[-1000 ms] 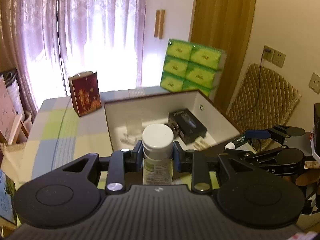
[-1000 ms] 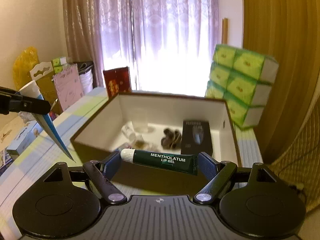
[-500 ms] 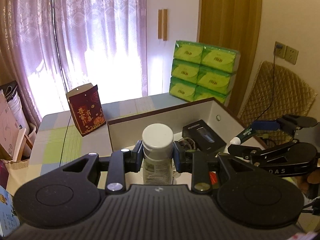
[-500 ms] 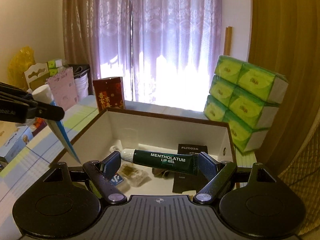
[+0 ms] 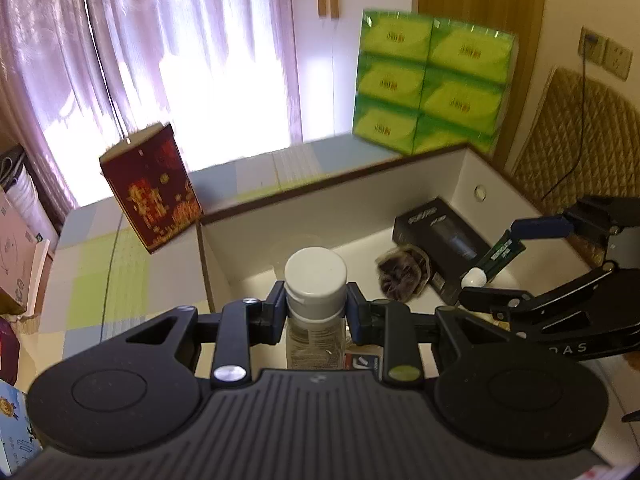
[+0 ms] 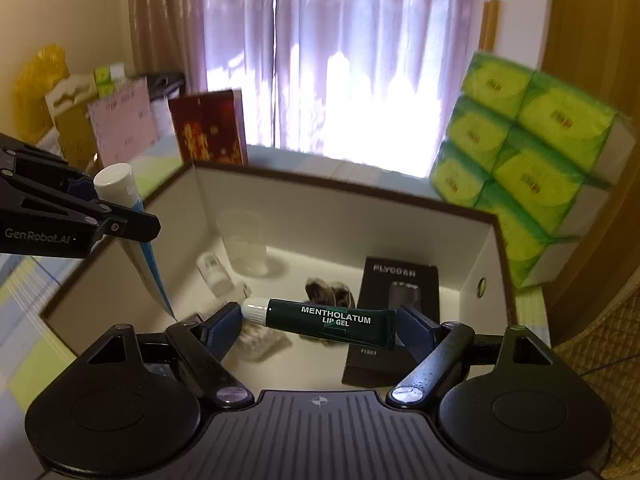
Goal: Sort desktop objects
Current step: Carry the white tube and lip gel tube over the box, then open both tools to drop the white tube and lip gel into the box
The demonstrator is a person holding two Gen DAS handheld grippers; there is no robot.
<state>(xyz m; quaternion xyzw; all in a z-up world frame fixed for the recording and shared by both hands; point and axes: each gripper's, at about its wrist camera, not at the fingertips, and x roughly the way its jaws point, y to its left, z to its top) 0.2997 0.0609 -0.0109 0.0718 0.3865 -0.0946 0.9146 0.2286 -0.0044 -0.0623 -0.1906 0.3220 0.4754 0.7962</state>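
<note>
My left gripper (image 5: 316, 312) is shut on a white-capped tube (image 5: 316, 280), held upright over the near left part of the open white box (image 5: 320, 216). In the right wrist view the tube (image 6: 116, 184) hangs cap up, its blue tail pointing down into the box (image 6: 472, 248). My right gripper (image 6: 320, 320) is shut on a dark green Mentholatum lip gel tube (image 6: 328, 320), held crosswise above the box's near side. That gripper (image 5: 520, 264) and lip gel (image 5: 496, 256) also show at the right in the left wrist view.
In the box lie a black Flyco carton (image 6: 396, 292), a clear cup (image 6: 244, 244), a dark wrapped bundle (image 6: 328, 292) and small packets (image 6: 260, 336). A red gift box (image 5: 152, 192) and stacked green tissue packs (image 5: 432, 80) stand behind it. Cartons line the left edge.
Both grippers have moved forward and down, closer over the box, each still holding its tube. The box interior now fills more of both views.
</note>
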